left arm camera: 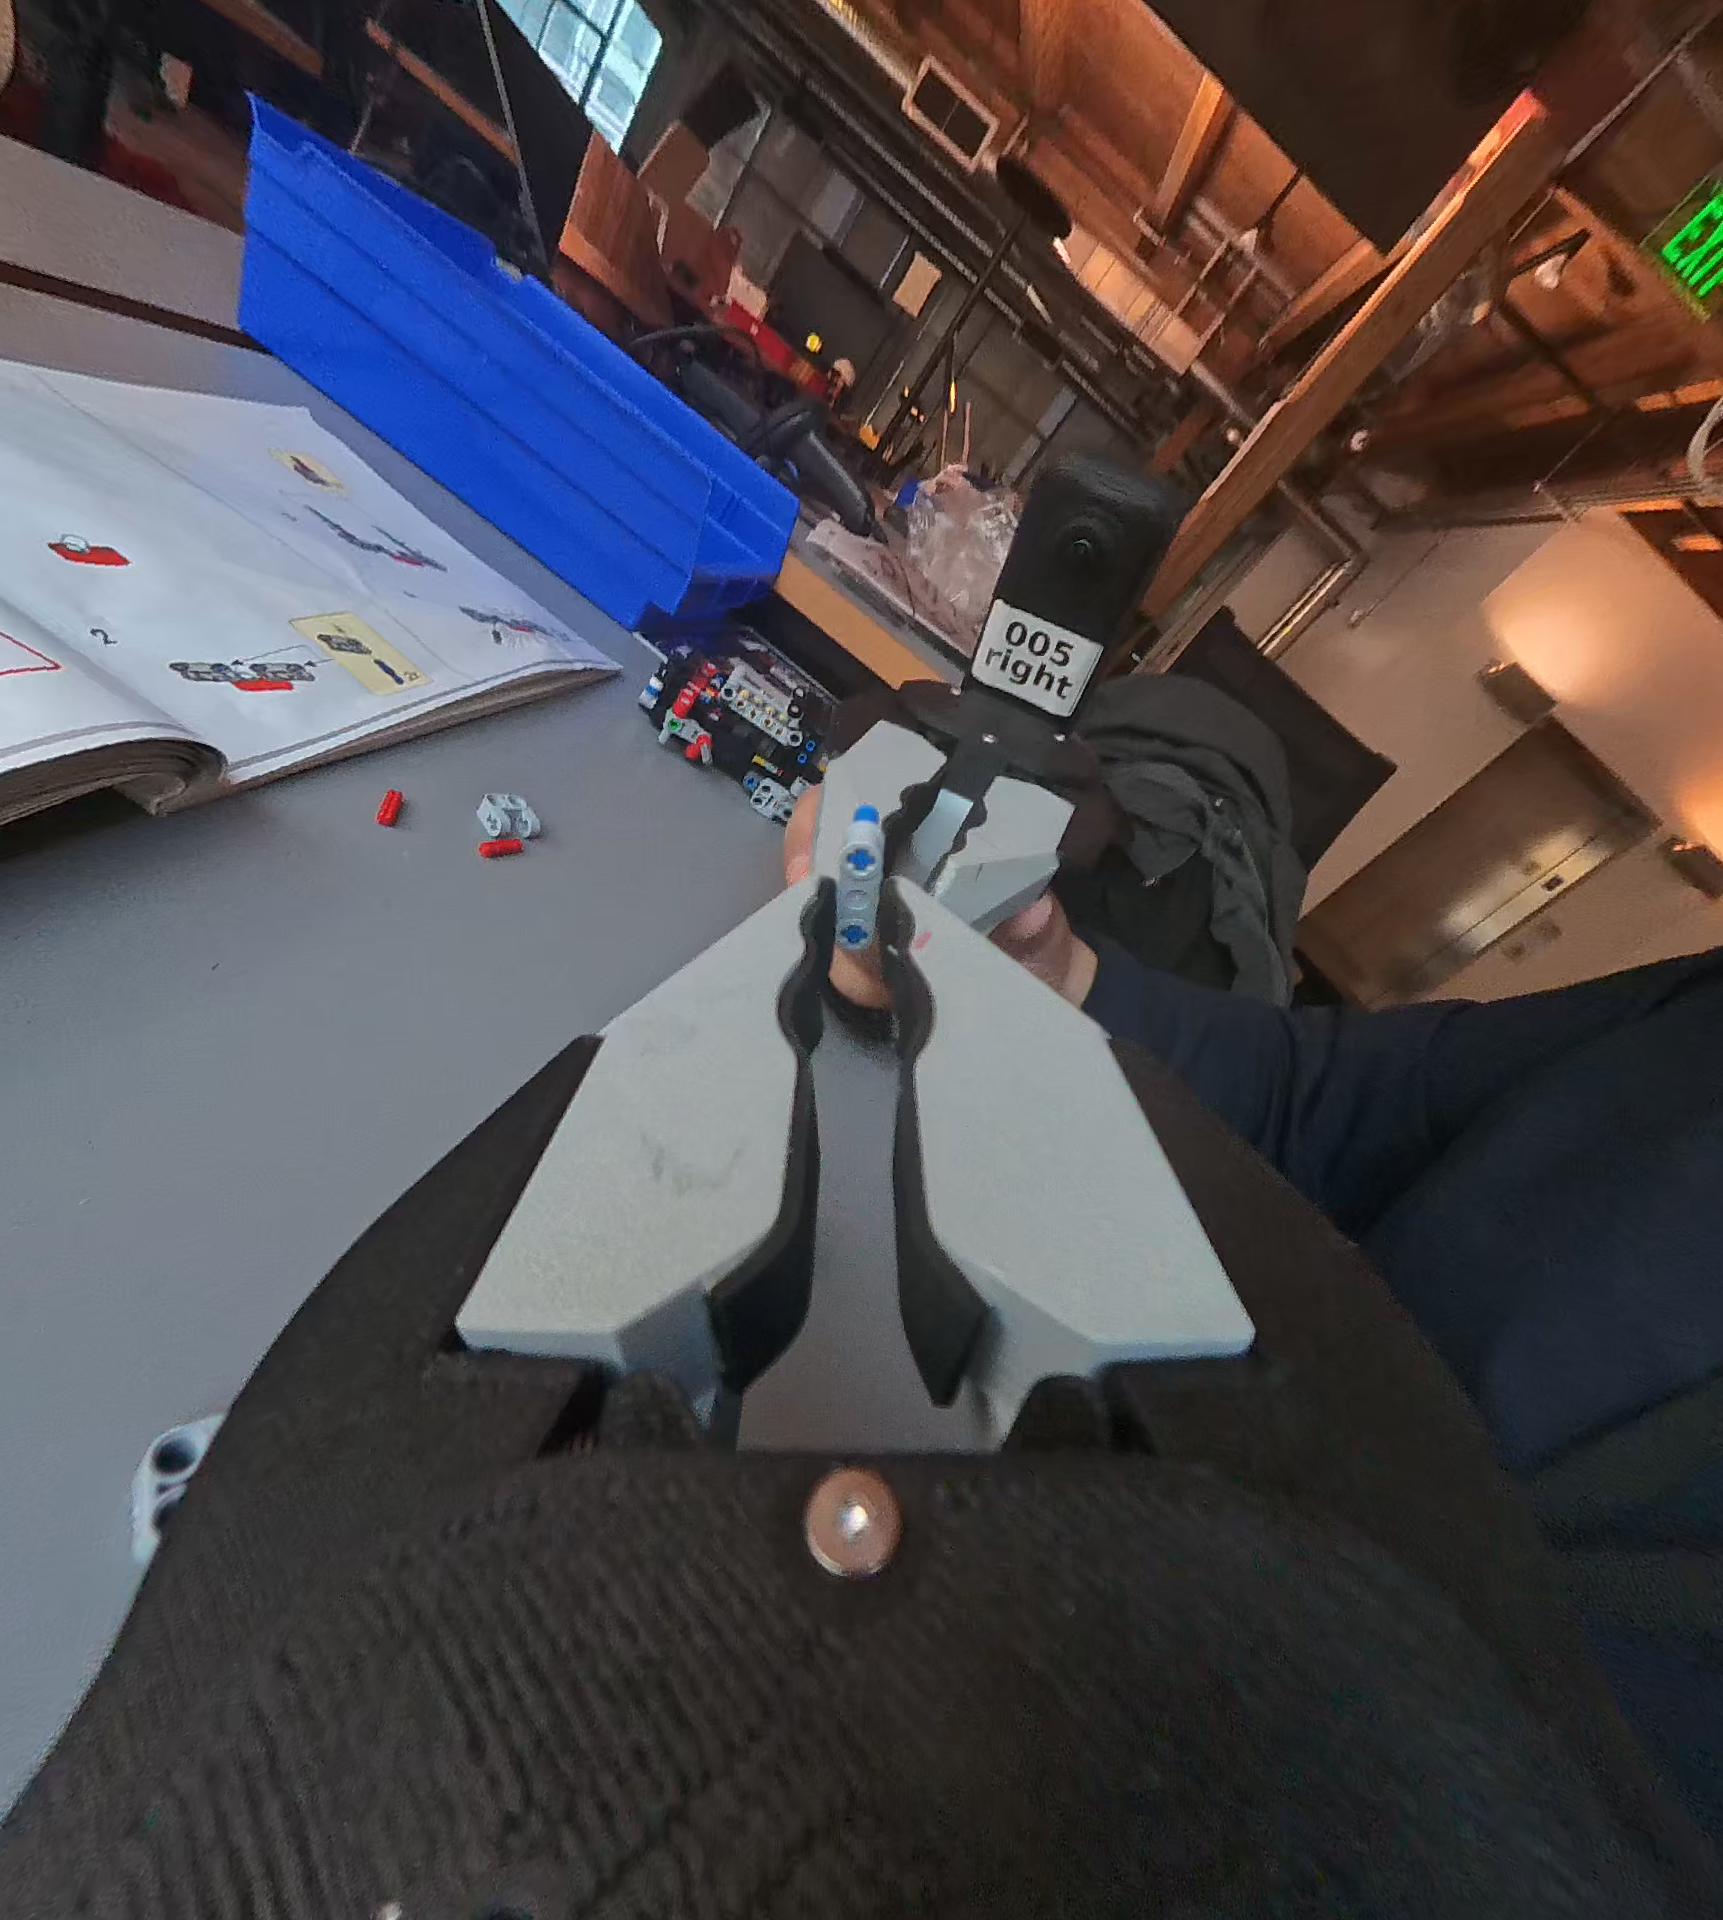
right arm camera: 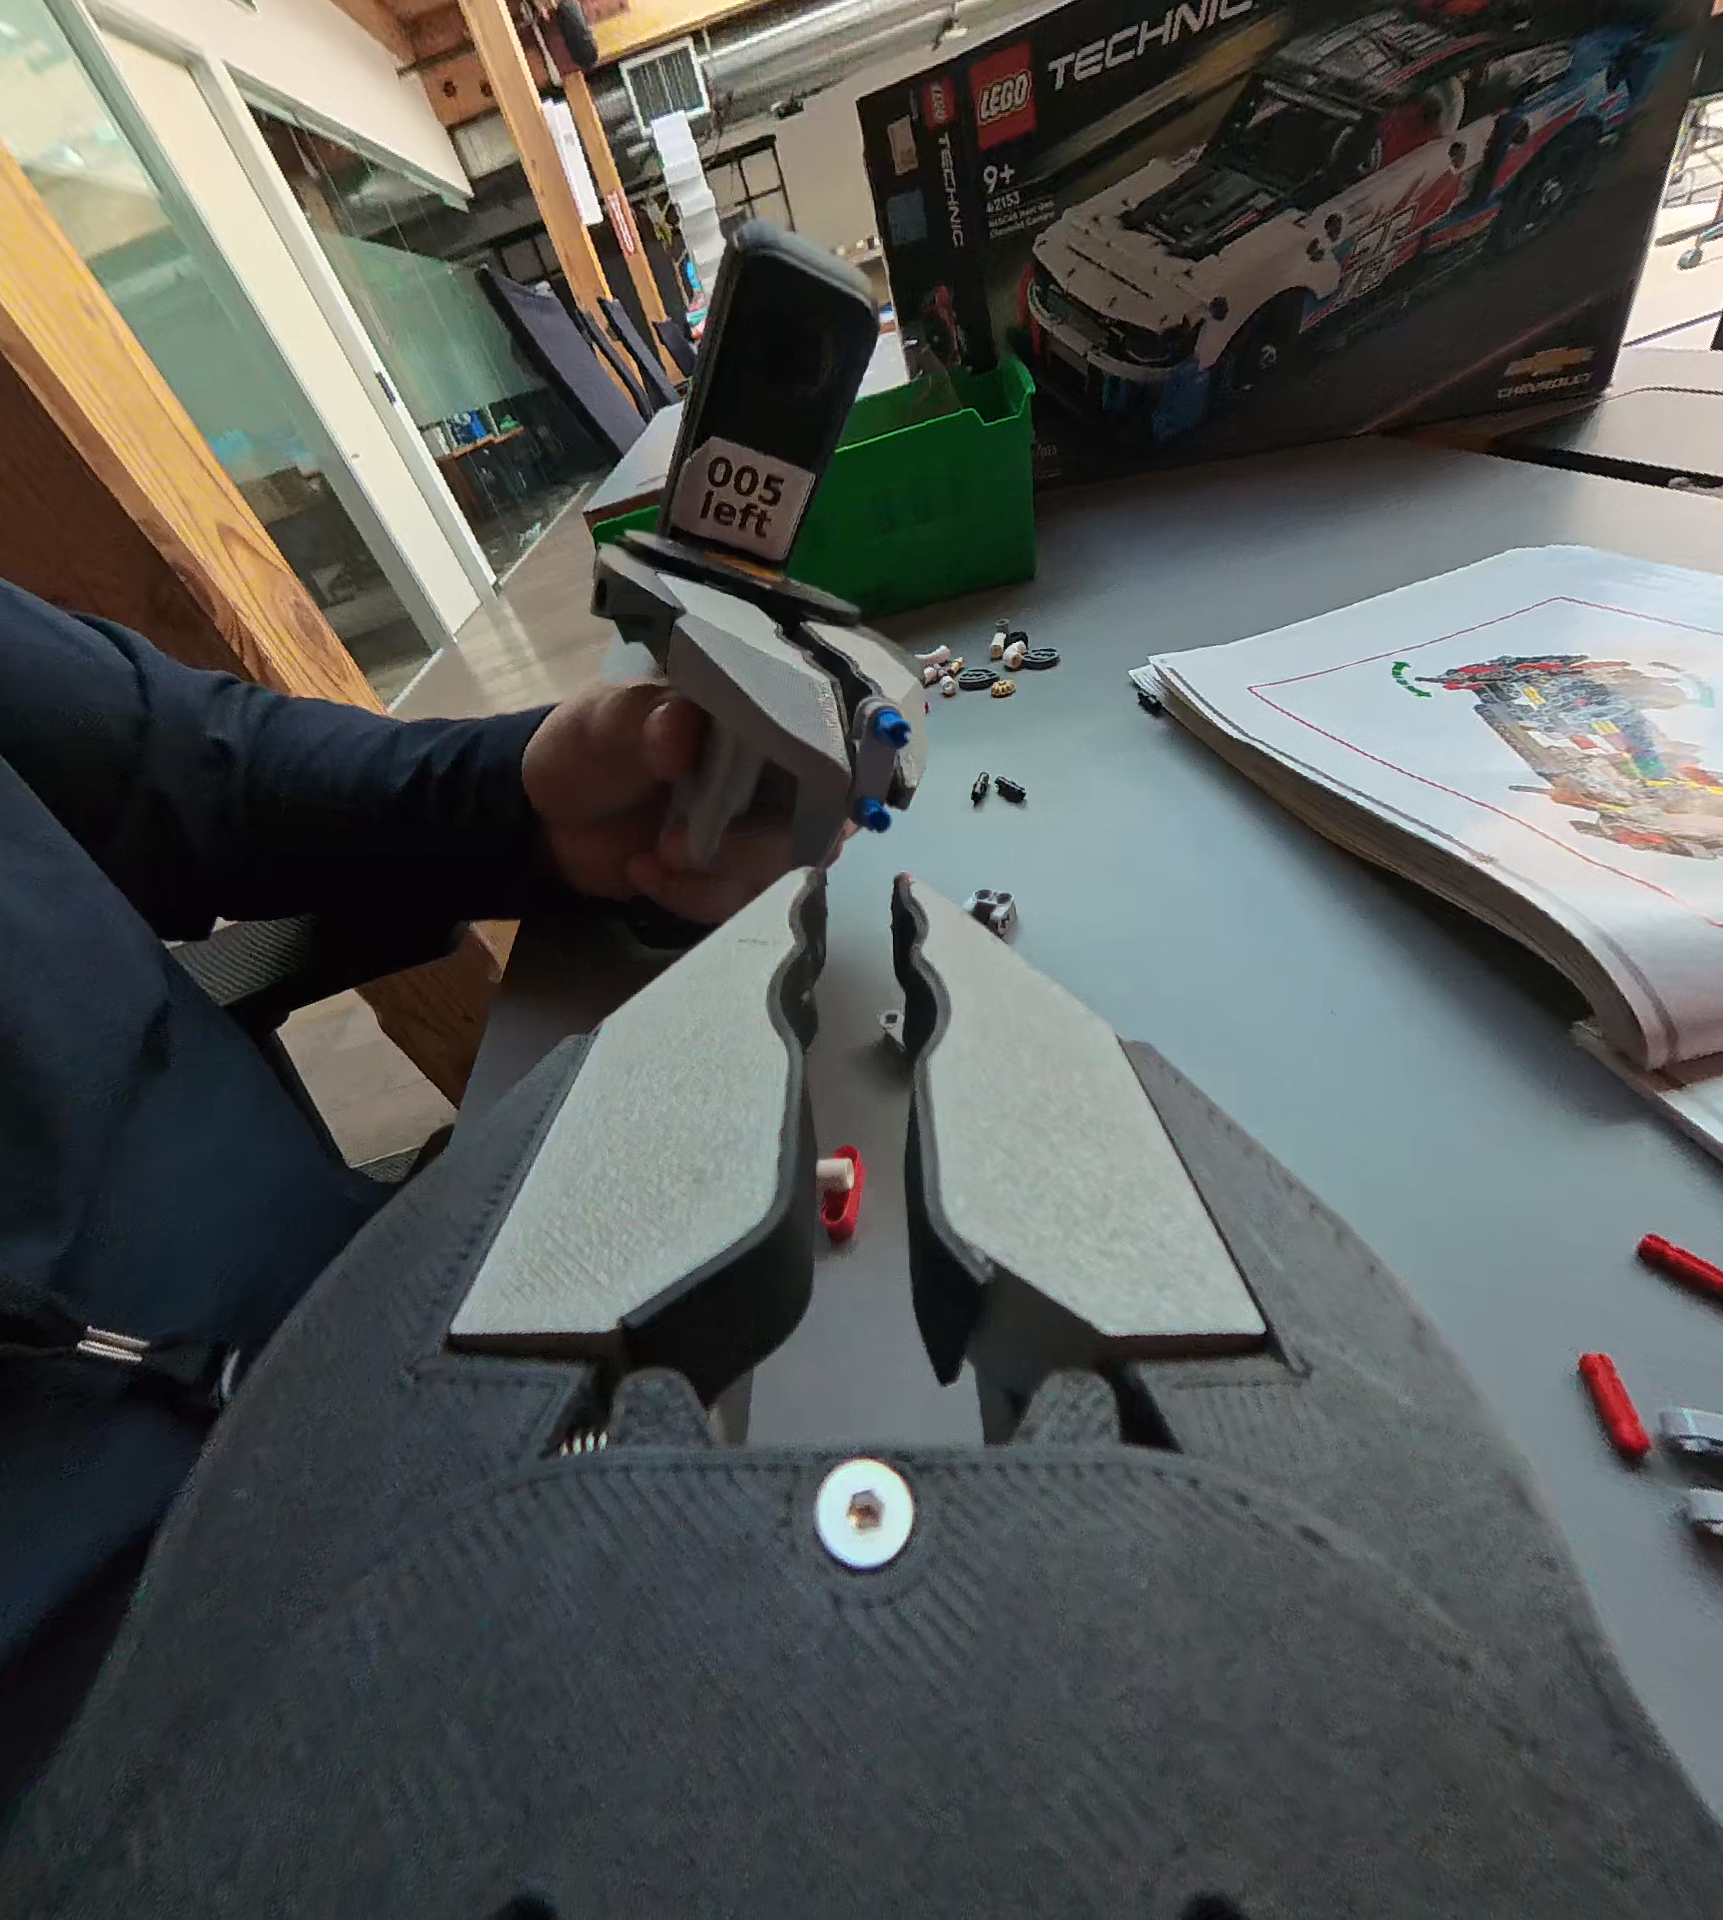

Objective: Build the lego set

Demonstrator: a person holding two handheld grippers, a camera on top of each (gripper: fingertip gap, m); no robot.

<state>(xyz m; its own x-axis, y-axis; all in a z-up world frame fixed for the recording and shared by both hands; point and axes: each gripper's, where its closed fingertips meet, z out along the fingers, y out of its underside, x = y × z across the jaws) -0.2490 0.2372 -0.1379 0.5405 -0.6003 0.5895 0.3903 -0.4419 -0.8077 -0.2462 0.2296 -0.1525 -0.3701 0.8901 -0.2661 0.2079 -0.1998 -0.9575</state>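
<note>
Left hand-held gripper [left arm camera: 859, 906] pinches short grey plastic beam with blue pins [left arm camera: 859, 878], raised above grey counter [left arm camera: 265, 1039]. Right hand-held gripper [right arm camera: 857, 894] spread, bare, just beside it. Open instruction booklet [right arm camera: 1459, 769] near counter's far edge.

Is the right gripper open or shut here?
Open: the right gripper shows bare grey table between its parted fingertips, with nothing held.

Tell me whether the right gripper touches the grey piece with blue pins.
Apart. The right wrist view shows the right gripper open, bare table between its fingertips and the grey piece.
</note>
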